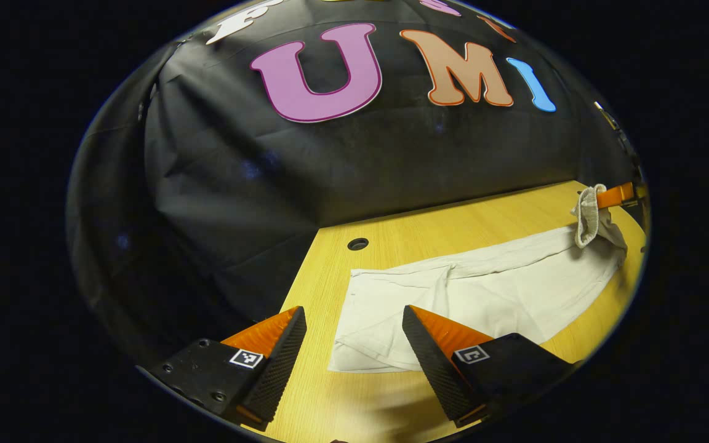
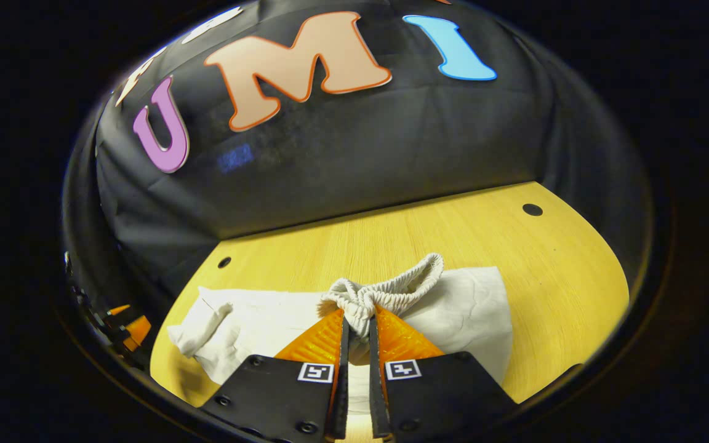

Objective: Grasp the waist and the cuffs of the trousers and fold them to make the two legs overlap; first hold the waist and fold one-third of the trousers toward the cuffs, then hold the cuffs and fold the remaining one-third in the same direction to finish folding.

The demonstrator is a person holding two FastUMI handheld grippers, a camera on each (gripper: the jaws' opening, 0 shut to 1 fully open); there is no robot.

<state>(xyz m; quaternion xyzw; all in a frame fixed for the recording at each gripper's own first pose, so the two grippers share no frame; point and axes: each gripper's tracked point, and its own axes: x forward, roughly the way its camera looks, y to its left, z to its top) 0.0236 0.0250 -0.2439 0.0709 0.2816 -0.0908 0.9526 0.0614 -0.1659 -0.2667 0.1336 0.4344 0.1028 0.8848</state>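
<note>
Pale cream trousers lie lengthwise on the wooden table. In the left gripper view my left gripper hangs open just above the cuff end, touching nothing. At the far right of that view the right gripper holds the bunched waistband lifted off the table. In the right gripper view my right gripper is shut on the ribbed elastic waistband, which bulges above the fingertips. The trousers stretch away to the left toward the left gripper.
The booth's black cloth wall stands behind the table's far edge. Round holes sit in the tabletop. Bare wood lies to the right of the waist and behind the trousers.
</note>
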